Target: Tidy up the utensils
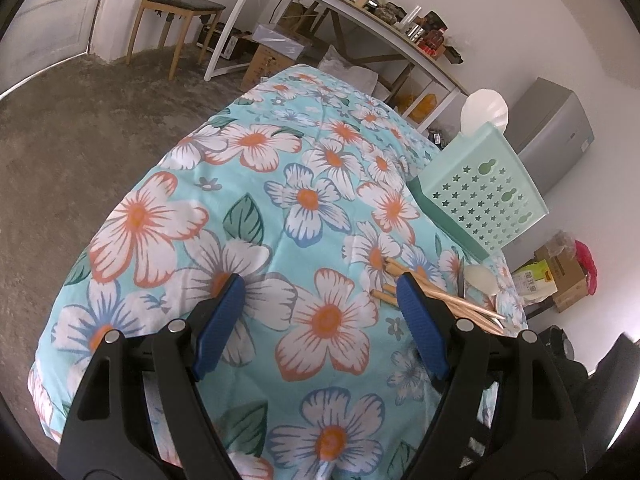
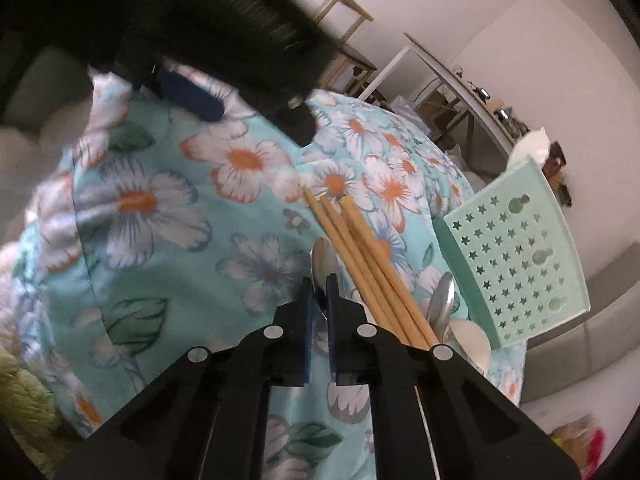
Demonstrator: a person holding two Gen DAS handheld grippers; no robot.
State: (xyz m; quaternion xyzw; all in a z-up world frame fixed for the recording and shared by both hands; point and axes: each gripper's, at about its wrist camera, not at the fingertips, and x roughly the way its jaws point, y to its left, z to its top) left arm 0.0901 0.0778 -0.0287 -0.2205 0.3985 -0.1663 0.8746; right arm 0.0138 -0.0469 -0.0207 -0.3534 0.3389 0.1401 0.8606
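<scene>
In the right wrist view my right gripper (image 2: 320,290) is shut on a metal spoon (image 2: 322,260), whose bowl sticks out past the blue pads. Just to its right, several wooden chopsticks (image 2: 360,248) lie in a bundle on the floral cloth, with a second metal spoon (image 2: 442,304) and a white spoon (image 2: 468,336) beside them. A mint-green perforated utensil holder (image 2: 516,264) stands tilted at the right. My left gripper (image 1: 320,312) hovers open over the cloth with nothing between its pads. The chopsticks (image 1: 472,304) and white spoon (image 1: 482,276) lie just right of it.
The floral cloth (image 1: 280,184) covers a raised surface that drops off to grey carpet (image 1: 60,160) on the left. The green holder (image 1: 484,196) stands at the cloth's right edge. A wooden chair (image 1: 176,8) and a cluttered white desk (image 1: 360,12) stand beyond.
</scene>
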